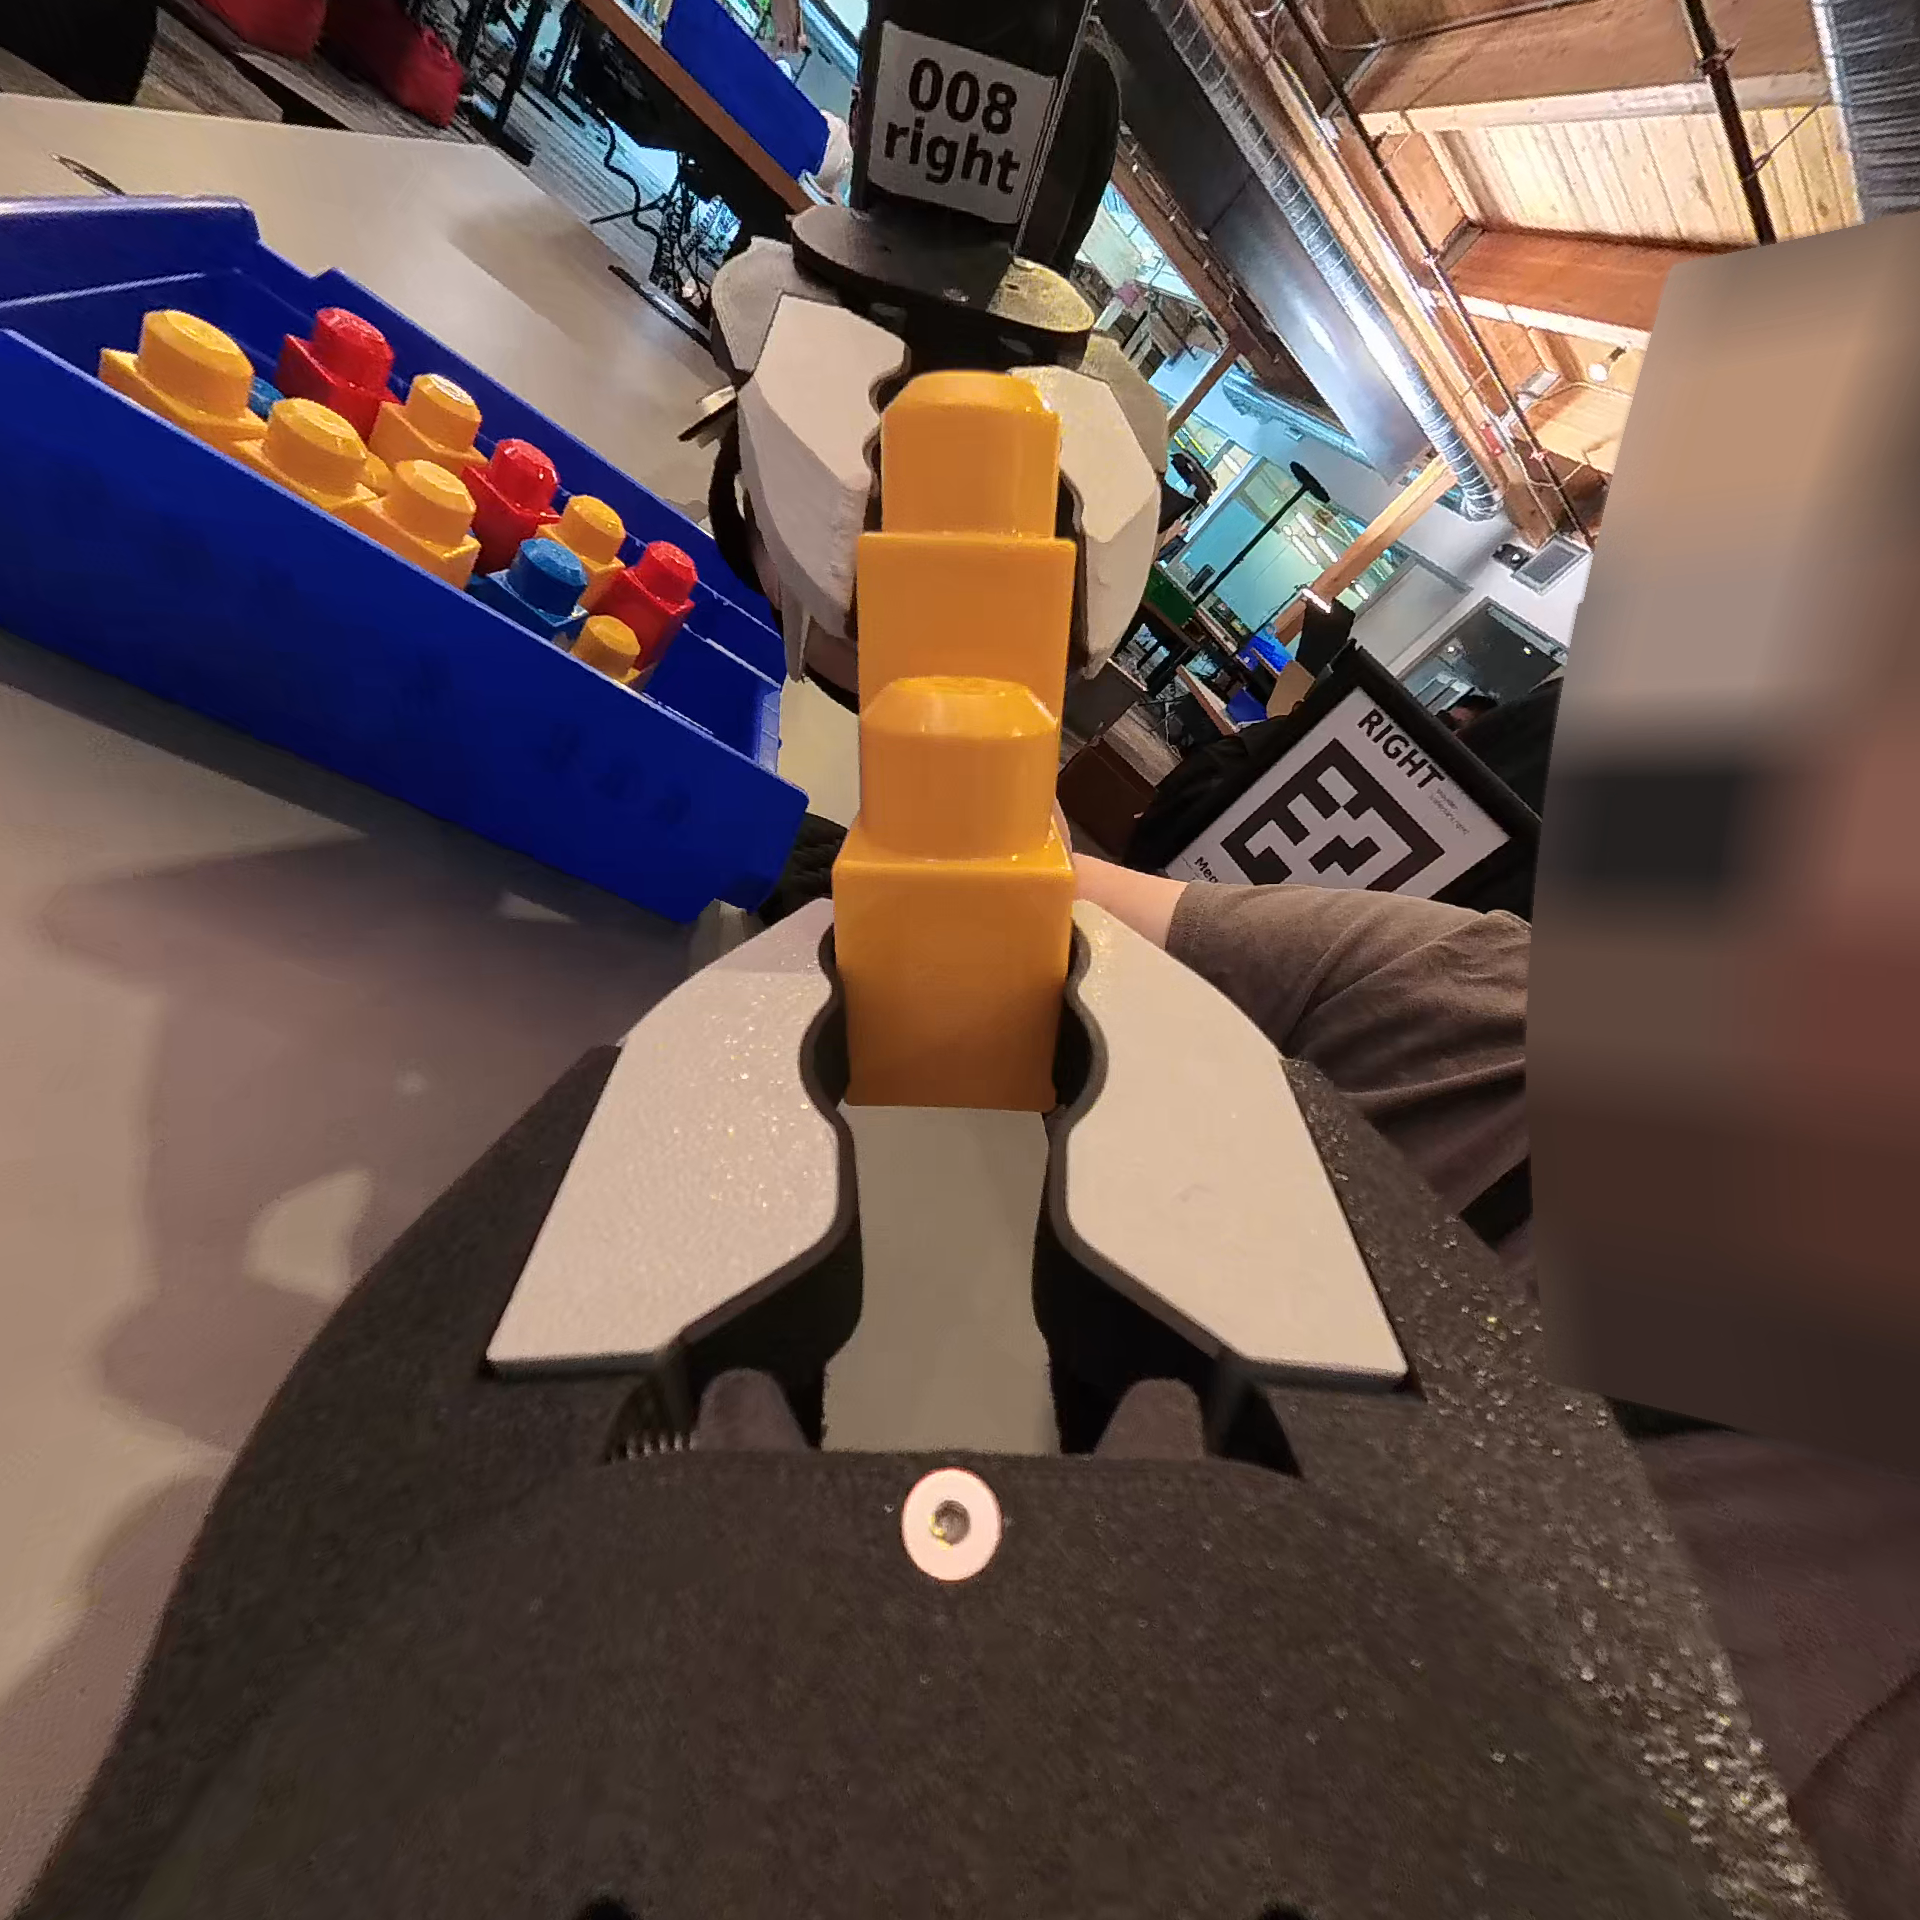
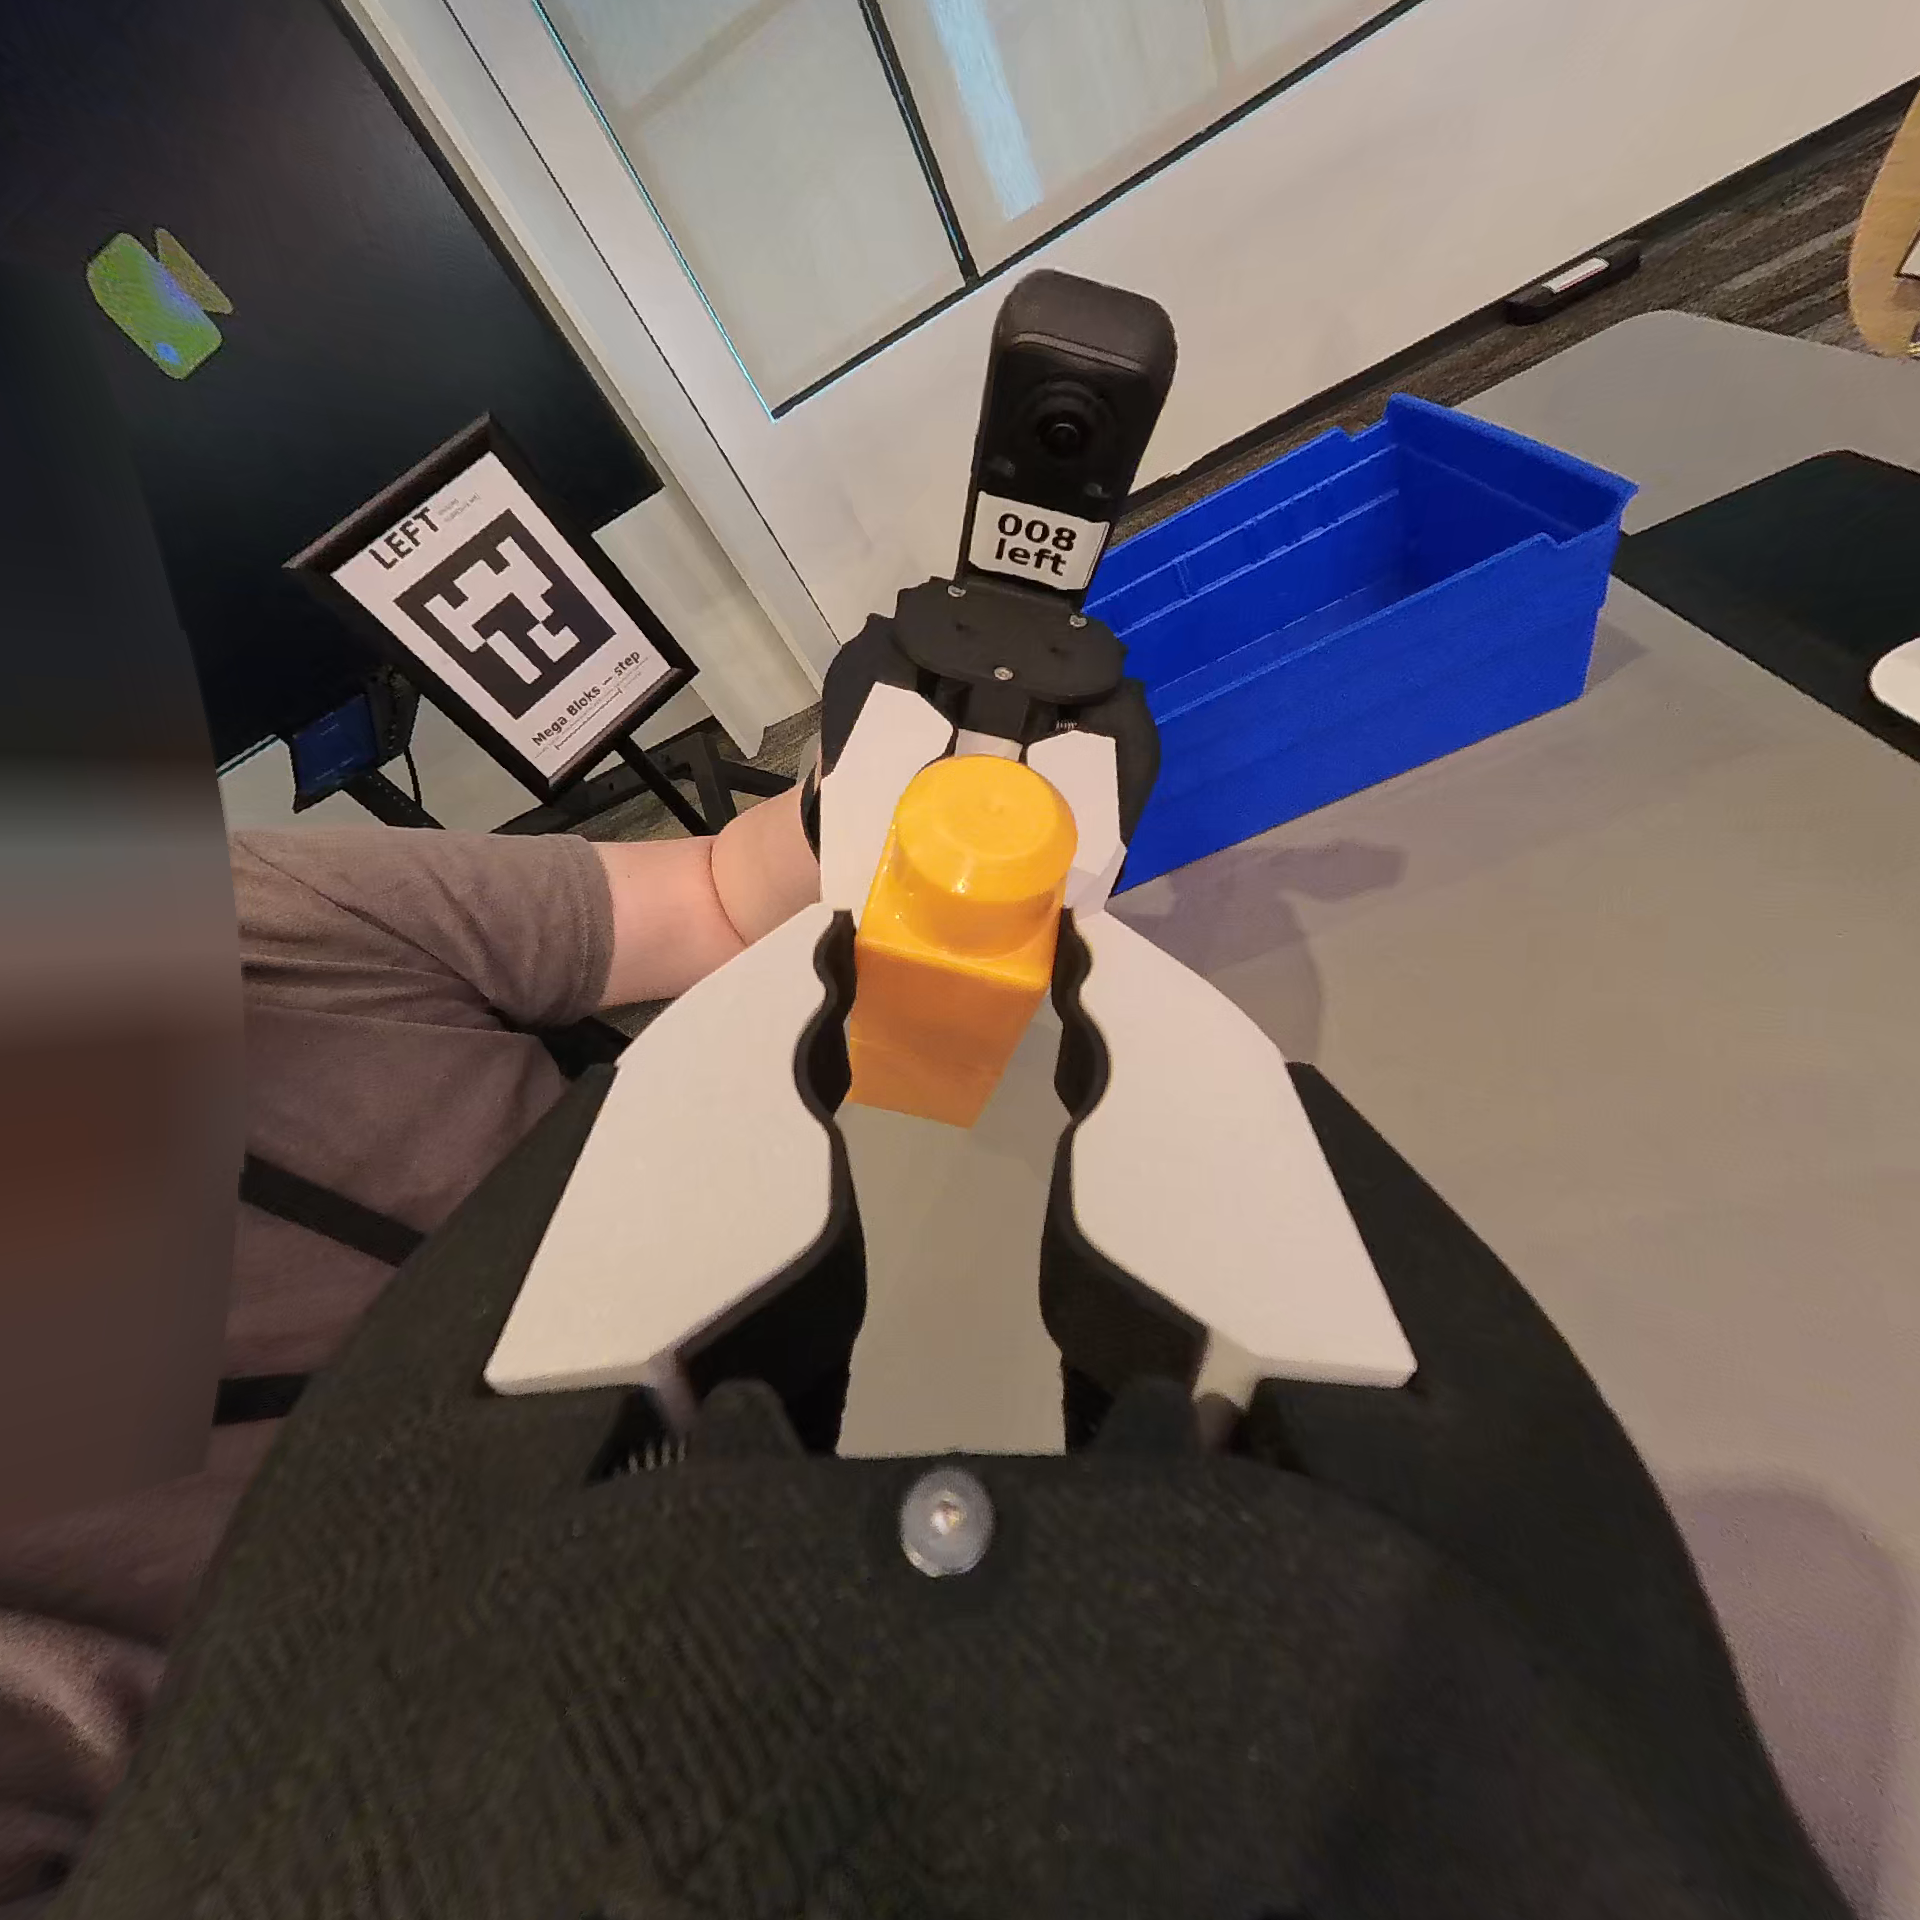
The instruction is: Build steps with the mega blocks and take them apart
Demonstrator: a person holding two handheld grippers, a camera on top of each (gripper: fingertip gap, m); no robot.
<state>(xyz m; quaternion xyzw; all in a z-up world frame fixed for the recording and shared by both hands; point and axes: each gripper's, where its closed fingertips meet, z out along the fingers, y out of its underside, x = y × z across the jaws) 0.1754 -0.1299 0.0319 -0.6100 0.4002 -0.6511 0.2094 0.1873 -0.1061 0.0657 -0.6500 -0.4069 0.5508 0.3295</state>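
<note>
Together, both grippers' matte grey fingers (image 1: pixel 727 1122) around glossy yellow blocks (image 1: pixel 951 977) (round-studded, stacked).

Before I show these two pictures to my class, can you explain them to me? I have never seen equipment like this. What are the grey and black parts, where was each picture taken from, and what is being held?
There is no robot here. A person holds a hand-held gripper in each hand, and each gripper carries a camera that looks forward along its two pale fingers. One picture comes from the left gripper, the other from the right gripper, so each picture also shows the opposite gripper facing it.

The two grippers meet above a grey table. The left one is closed on the near yellow block and the right one on the far yellow block. The blocks appear joined as a step, though the joint itself is hidden.

On the table stand a blue bin of loose blocks in yellow, red and blue, and a second blue bin, its visible inside empty.
</note>
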